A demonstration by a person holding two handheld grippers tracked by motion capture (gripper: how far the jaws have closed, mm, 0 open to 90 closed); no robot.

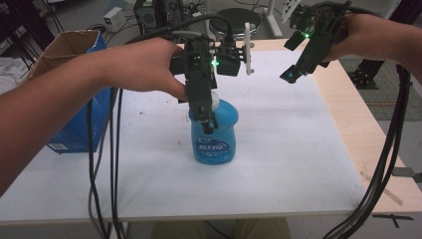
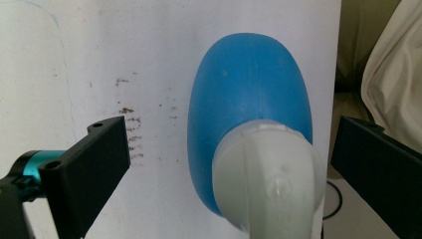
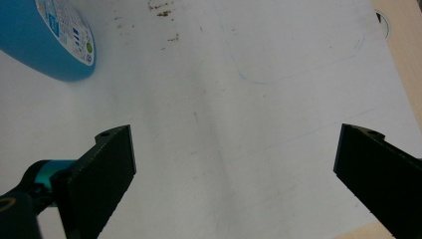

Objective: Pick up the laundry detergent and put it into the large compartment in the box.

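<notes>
— Standing in the middle of the white table, why is the blue bottle upright?

— So the left gripper fits over its white cap, jaws wide, holding nothing.

— And the right gripper?

— Upper right, wide open, empty, waiting.

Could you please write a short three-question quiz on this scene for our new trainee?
1. True or false: the left gripper has its jaws shut on the white cap of the blue bottle.
2. What stands at the table's left edge? A) a cardboard box B) a red bucket C) a metal tray
3. Fill in: the right gripper is held over the white table with its jaws ____.

Key: 1 false, the jaws stand apart on either side of the cap; 2 A; 3 open.
</notes>
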